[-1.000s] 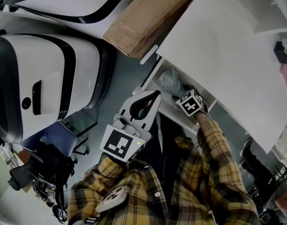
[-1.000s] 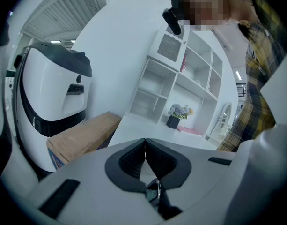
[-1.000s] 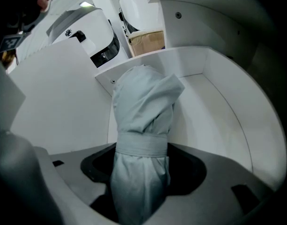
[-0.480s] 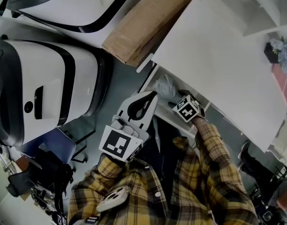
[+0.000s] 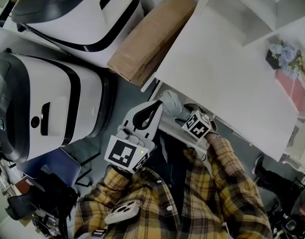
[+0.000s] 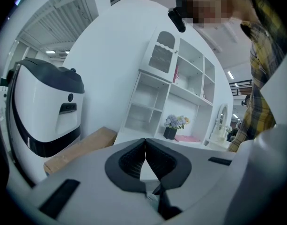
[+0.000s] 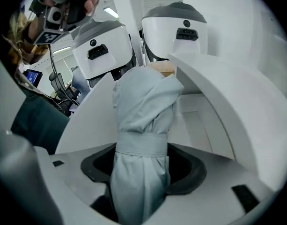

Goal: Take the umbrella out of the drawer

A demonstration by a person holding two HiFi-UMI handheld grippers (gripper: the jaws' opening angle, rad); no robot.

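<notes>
At one open drawer (image 5: 175,132), right tongs (image 7: 141,172) clamped round one folded grey umbrella (image 7: 143,111), left tongs (image 6: 144,158) pressed together, empty

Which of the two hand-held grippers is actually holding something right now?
The right hand-held gripper: its jaws are closed around the folded pale blue-grey umbrella. The left hand-held gripper has its jaws together with nothing between them.

Your left gripper (image 5: 156,106) sits in front of your chest, its fingers (image 6: 129,158) pressed together with nothing between them. Your right gripper (image 7: 141,165) reaches forward on a bent arm in a checked sleeve (image 5: 227,168), squeezed tight on the umbrella (image 7: 143,111).
</notes>
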